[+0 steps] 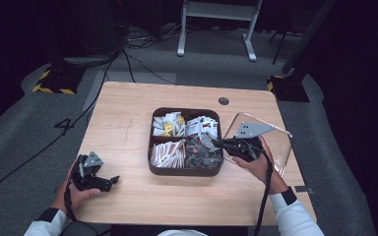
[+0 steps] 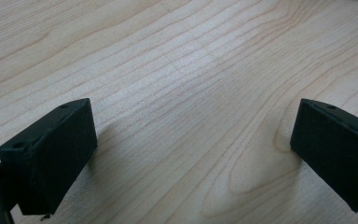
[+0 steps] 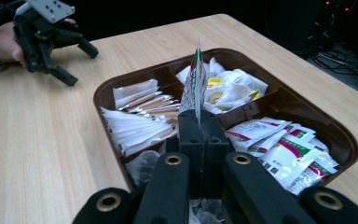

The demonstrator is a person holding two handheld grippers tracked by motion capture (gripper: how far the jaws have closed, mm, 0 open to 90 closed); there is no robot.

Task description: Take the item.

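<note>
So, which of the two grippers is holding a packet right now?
The right gripper, above the brown tray: its jaws are shut on a red-green-white packet standing edge-up. The left gripper is open over bare table.

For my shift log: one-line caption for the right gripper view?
Right tongs shut on a red-green sachet, held upright above the brown compartment tray.

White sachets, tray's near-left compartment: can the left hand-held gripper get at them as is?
Probably yes. The left hand-held gripper rests open on bare table, apart from the tray. Nothing lies between it and the white sachets; the right hand-held gripper, holding a sachet, is over the tray's far side.
</note>
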